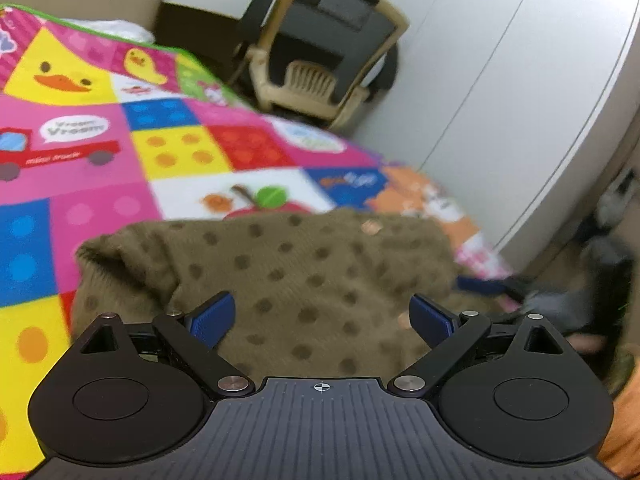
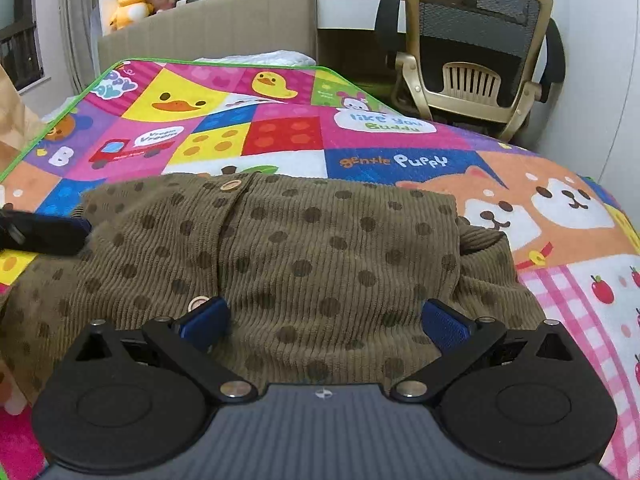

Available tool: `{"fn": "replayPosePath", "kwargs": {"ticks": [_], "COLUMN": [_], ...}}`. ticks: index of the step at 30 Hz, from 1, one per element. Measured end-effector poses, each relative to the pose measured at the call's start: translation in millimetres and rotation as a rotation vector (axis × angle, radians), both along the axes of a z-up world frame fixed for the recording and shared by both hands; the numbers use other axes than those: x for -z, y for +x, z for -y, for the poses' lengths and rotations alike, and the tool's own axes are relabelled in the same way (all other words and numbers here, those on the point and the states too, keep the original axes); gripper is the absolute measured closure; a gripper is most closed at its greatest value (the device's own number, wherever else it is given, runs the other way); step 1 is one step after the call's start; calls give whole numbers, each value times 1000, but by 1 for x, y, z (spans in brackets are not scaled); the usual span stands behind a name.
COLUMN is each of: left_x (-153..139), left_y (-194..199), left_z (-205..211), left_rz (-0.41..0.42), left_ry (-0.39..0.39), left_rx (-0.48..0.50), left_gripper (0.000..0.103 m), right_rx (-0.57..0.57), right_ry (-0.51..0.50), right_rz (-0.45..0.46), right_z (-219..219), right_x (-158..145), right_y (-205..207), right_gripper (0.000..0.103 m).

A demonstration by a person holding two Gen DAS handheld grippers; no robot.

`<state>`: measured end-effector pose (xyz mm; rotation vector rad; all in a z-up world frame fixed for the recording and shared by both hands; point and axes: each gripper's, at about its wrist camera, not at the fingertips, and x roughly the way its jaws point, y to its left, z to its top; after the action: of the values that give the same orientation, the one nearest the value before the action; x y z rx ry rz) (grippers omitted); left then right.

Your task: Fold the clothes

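Note:
An olive corduroy garment with dark dots and wooden buttons lies bunched on a colourful play mat. In the left wrist view the same garment fills the middle, over the mat. My left gripper hovers open just over the cloth, its blue pads wide apart with nothing between them. My right gripper is open too, low above the near edge of the garment. The left gripper's dark finger shows at the left edge of the right wrist view, resting by the garment's left side.
A beige office chair stands beyond the mat's far right corner, next to a white desk. A padded headboard runs behind the mat, with plush toys above it. A white wardrobe wall lies to the right.

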<state>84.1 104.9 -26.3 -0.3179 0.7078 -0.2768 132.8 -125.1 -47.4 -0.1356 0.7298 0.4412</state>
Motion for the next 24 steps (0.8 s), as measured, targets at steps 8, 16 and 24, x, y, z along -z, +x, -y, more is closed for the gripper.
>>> {"fn": "replayPosePath", "kwargs": {"ticks": [8,16,24], "left_x": [10,-7,2], "left_y": [-2,-33,-57], "left_z": [3,-29,-50], "left_rz": [-17,11,-16], "left_ry": [81,60,42], "left_rx": [-24,-124,-183], "left_gripper": [3,3,3], "right_rx": [-22,0,-13], "right_ry": [93,-43,-31], "right_rz": [46,33,22], "right_z": [6,-9,-5], "right_x": [-25,4,4], "right_y": [-5,-1,0], "right_gripper": [0,0,0]}}
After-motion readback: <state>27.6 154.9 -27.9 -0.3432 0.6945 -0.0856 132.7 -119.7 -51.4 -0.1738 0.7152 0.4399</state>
